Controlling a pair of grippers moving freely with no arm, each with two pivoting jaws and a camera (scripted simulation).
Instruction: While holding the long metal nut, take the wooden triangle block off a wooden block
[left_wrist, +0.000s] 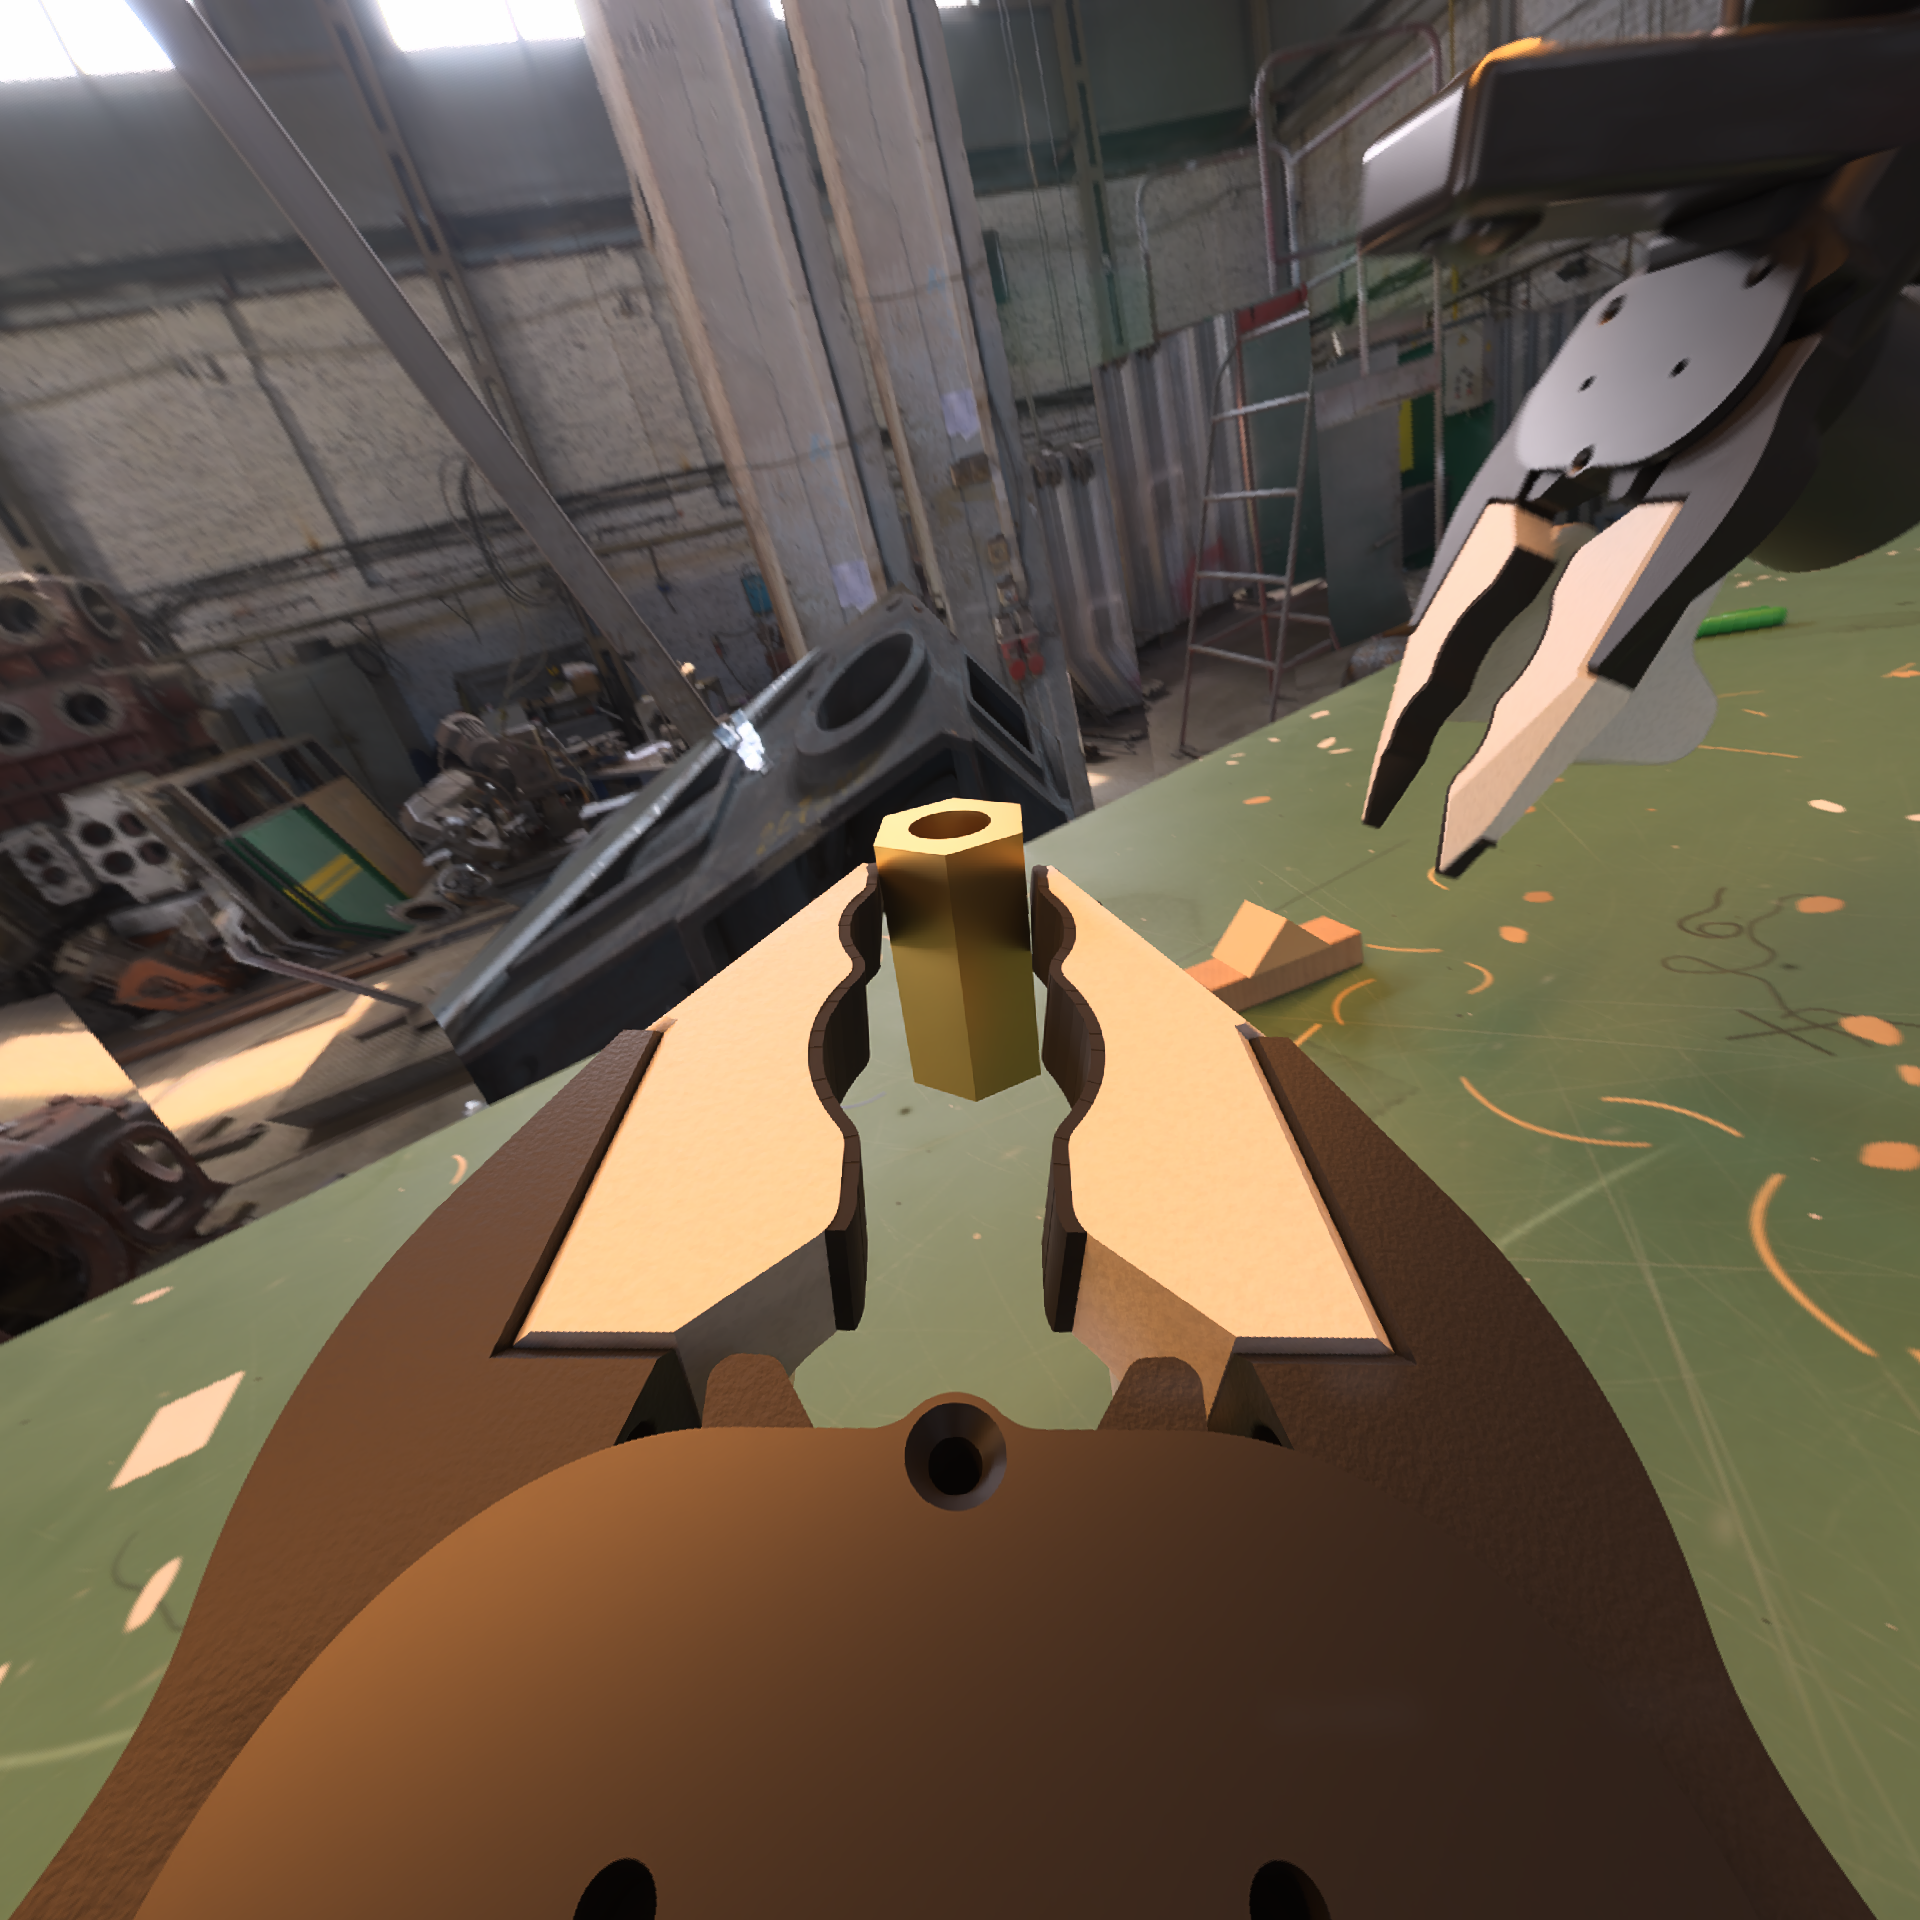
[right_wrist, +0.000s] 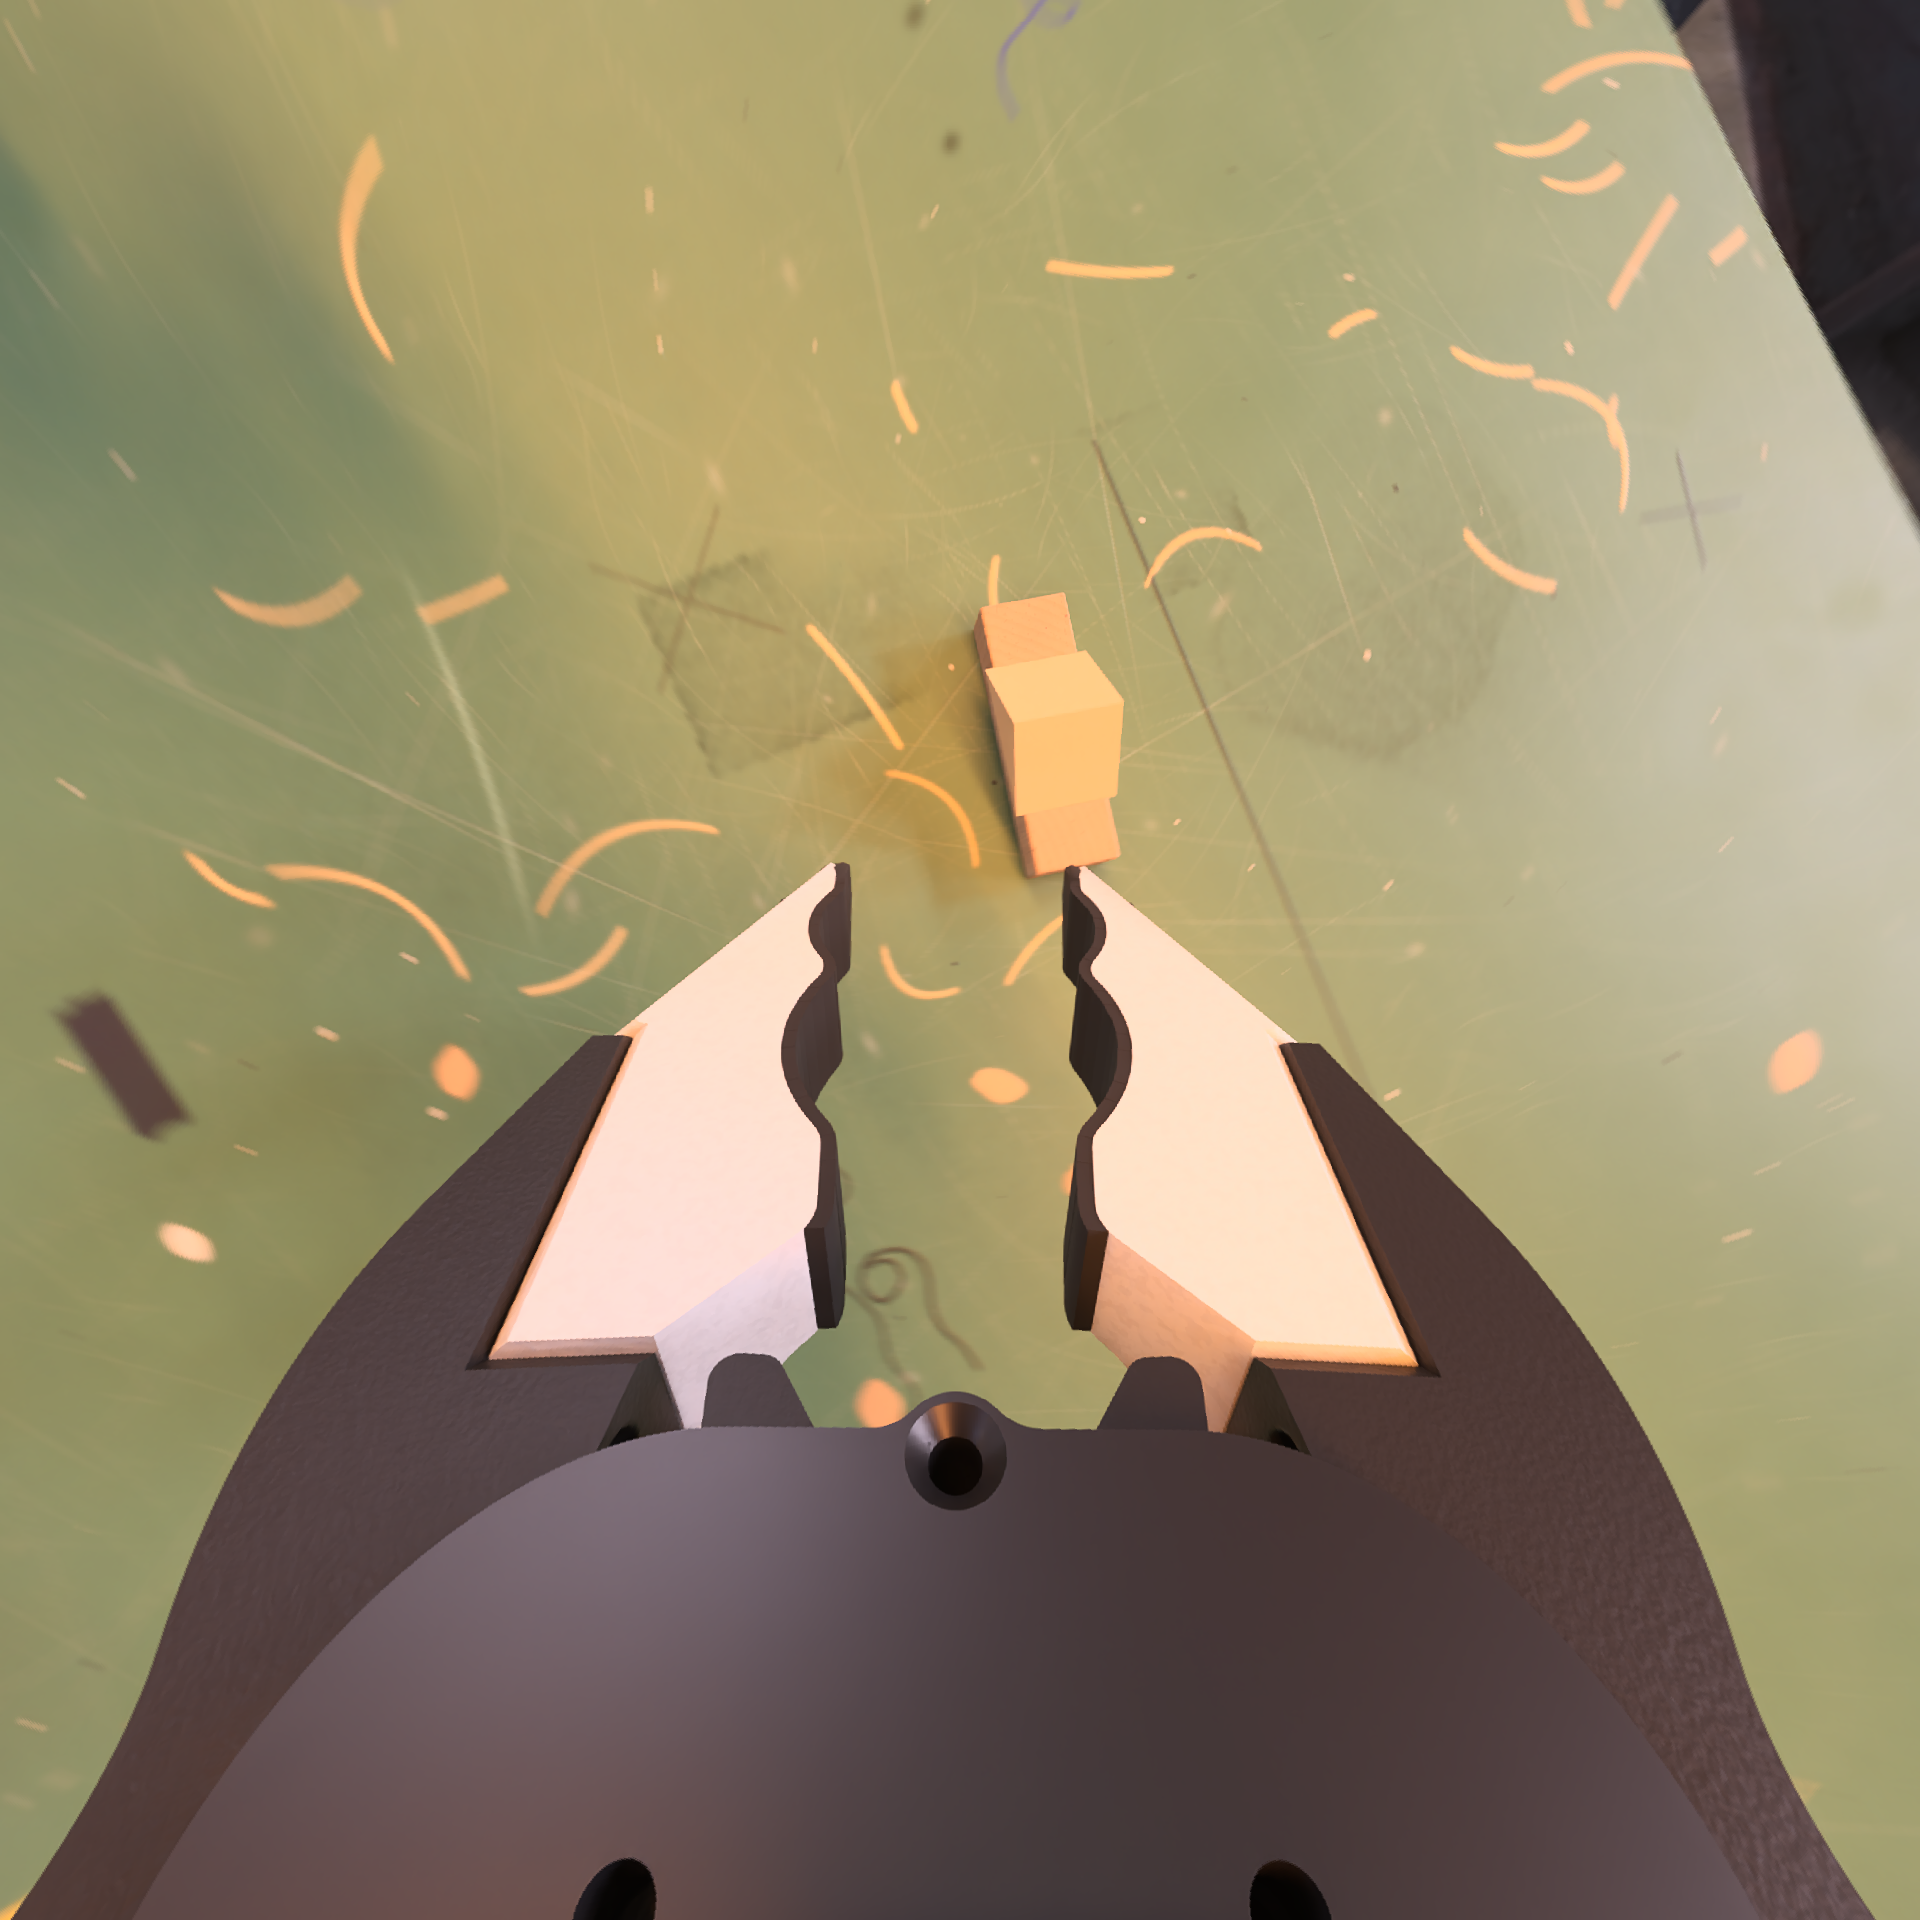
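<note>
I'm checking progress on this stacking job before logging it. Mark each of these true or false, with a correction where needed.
1. The left gripper grips the long metal nut upright. True.
2. The right gripper holds the wooden triangle block. False: it is open and empty, apart from the block.
3. The triangle block sits on the wooden block. True.
4. The nut lies on the green table. False: it is held above it.
5. A green cylinder lies far back on the table. True.

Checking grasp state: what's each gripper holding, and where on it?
Left gripper holds the nut upright, fingertips clamped on its upper side faces. Right gripper is open and empty, above the table, short of the triangle block.
</note>
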